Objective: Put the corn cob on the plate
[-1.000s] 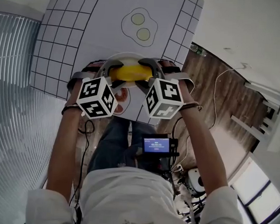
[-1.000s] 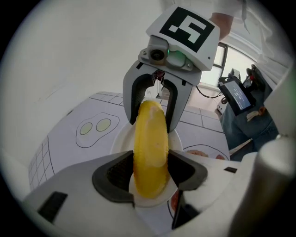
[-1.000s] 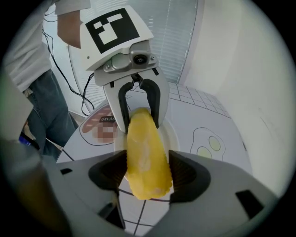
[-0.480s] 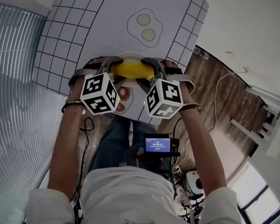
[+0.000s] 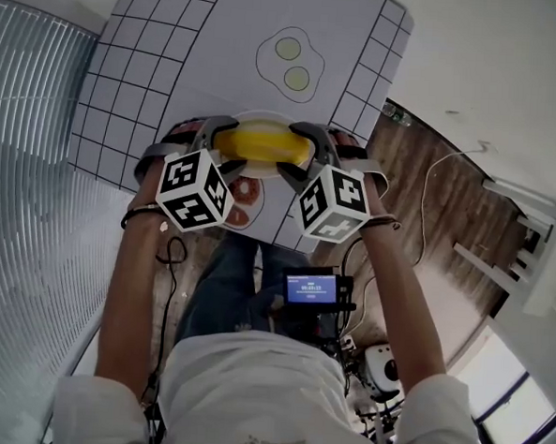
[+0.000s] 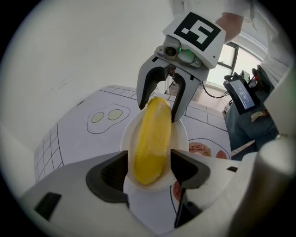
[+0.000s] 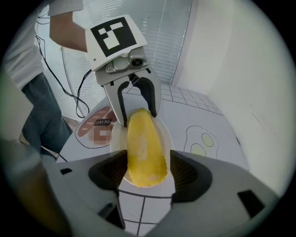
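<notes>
Status: cob (image 5: pixel 261 147) lies along plate (image 6: pixel 179 136). Left gripper (image 6: pixel 148 171) jaws have just been opening, with pads clear of the cob end between them; right gripper (image 7: pixel 147 173) clamps the other end. Judged light, stiff, slick-kernelled: grip by the ends.

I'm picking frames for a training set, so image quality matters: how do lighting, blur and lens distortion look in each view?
Head view: heavy fisheye bows the lines of the grid mat; the light is even and there is no motion blur. Left gripper view: dark round vignette, overexposed window at upper right, corn cob sharp. Right gripper view: same vignette, with a pale glare patch on the corn cob.
</notes>
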Demonstrator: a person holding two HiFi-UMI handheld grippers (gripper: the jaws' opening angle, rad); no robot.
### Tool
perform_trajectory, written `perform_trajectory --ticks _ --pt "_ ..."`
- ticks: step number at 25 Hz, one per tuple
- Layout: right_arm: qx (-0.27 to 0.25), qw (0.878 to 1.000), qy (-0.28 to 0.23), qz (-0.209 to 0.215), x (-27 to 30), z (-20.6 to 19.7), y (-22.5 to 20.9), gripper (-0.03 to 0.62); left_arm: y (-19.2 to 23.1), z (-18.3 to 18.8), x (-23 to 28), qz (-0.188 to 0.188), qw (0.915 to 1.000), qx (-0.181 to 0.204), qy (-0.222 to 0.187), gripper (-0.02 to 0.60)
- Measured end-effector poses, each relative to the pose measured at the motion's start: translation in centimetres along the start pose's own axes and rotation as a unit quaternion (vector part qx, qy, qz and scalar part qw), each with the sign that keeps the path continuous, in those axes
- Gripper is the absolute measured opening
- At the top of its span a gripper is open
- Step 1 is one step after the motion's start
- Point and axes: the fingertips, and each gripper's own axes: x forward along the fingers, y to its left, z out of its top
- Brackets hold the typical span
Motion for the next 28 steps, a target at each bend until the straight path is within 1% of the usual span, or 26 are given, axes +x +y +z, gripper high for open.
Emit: perform_trajectory --ticks 4,7,10,13,15,16,18,19,20,21,23,24,26,28 --pt "0.017 1.0 0.0 -0.001 -0.4 -0.2 -0.1 0.287 -0.2 -0.4 -0.7 0.012 0.9997 -0.02 -0.004 0.285" --pt "0.027 1.0 -0.002 -0.002 -0.8 -0.1 0.0 0.287 -0.7 -1.1 -1.2 0.017 0.999 -0.041 -0.008 0.285" --pt "0.038 0.999 -0.005 -0.008 -1.4 -0.1 -0.1 0.287 -0.7 -1.5 -2.3 0.039 0.9973 -0.059 -0.019 0.285" --pt "0.058 0.998 -0.016 -0.011 -2.1 0.2 -0.6 0.287 -0.1 -1.4 -3.6 0.062 0.9926 -0.094 -0.044 0.285" --pt "0.07 0.997 -0.022 -0.016 -2.6 0.4 -0.9 0.287 0.1 -1.6 -4.4 0.07 0.9883 -0.127 -0.048 0.274" --pt "0.074 0.997 -0.026 -0.021 -2.8 0.5 -1.0 0.285 0.4 -1.7 -4.8 0.08 0.9849 -0.147 -0.046 0.229" --pt "0.076 0.996 -0.034 -0.037 -3.4 0.8 -1.3 0.28 1.5 -1.9 -5.8 0.113 0.974 -0.189 -0.054 0.094" --pt "0.074 0.995 -0.039 -0.051 -3.8 0.9 -1.6 0.235 2.0 -1.8 -6.3 0.127 0.9675 -0.209 -0.066 0.026" --pt "0.073 0.994 -0.046 -0.068 -4.2 1.0 -1.8 0.186 2.4 -1.6 -6.8 0.133 0.961 -0.228 -0.081 0.009" --pt "0.075 0.992 -0.054 -0.084 -4.8 1.1 -2.1 0.152 2.5 -1.4 -7.1 0.133 0.9548 -0.248 -0.096 0.009" --pt "0.097 0.986 -0.077 -0.11 -6.0 1.5 -2.6 0.048 2.6 -1.0 -7.7 0.127 0.944 -0.281 -0.116 0.008" --pt "0.112 0.983 -0.089 -0.118 -6.7 1.8 -2.6 0.016 2.5 -0.9 -8.0 0.126 0.9394 -0.295 -0.121 0.008" --pt "0.133 0.977 -0.109 -0.125 -7.7 2.6 -2.4 0.008 2.4 -0.9 -8.8 0.132 0.9301 -0.317 -0.13 0.008" --pt "0.146 0.973 -0.123 -0.132 -8.6 3.4 -1.9 0.006 2.5 -0.8 -9.8 0.148 0.9196 -0.33 -0.153 0.008"
